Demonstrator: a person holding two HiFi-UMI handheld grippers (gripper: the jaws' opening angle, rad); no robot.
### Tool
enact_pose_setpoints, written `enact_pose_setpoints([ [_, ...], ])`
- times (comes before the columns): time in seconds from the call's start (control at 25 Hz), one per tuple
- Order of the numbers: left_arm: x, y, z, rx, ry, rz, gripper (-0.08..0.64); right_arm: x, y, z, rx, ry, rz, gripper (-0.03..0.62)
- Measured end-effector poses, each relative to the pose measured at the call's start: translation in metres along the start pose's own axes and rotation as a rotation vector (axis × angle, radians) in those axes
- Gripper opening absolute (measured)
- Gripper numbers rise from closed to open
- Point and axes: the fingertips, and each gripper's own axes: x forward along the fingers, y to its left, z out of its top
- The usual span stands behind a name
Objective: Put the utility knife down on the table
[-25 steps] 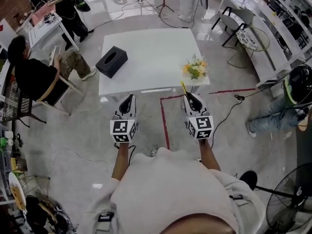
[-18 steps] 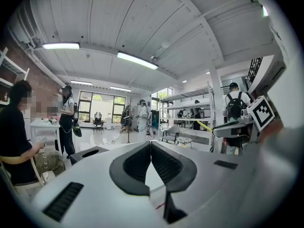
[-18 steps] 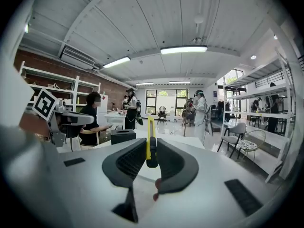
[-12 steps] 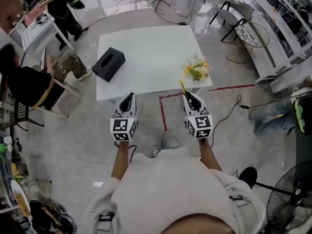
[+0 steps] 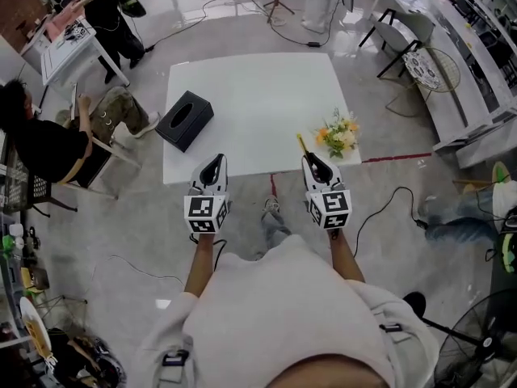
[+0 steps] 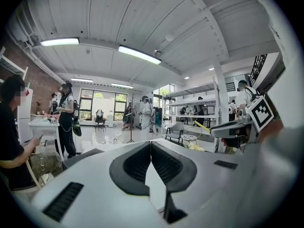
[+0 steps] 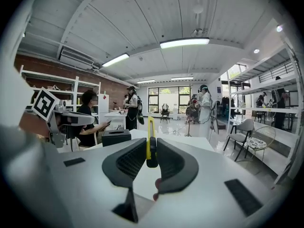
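While the utility knife (image 7: pixel 150 133) is pinched upright by the right gripper (image 5: pixel 313 162), above the near edge of the table (image 5: pixel 250 95), it should be carried forward, lowered flat, then released; the left gripper (image 5: pixel 213 166) is pressed together, empty.

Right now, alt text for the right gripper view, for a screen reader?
The right claw is shut on a yellow-and-black utility knife, its yellow end sticking out past the claw, with a white table just ahead. A black tissue box sits on the table to the left; people work in a bright room beyond.
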Motion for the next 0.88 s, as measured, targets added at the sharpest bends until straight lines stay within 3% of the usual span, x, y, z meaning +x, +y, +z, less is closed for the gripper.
enact_pose_setpoints([
  [0.88, 0.181, 0.068, 0.057, 0.024, 0.011, 0.079, 0.020, 0.186, -0.101, 0.060, 0.005, -0.027, 0.092, 0.083],
])
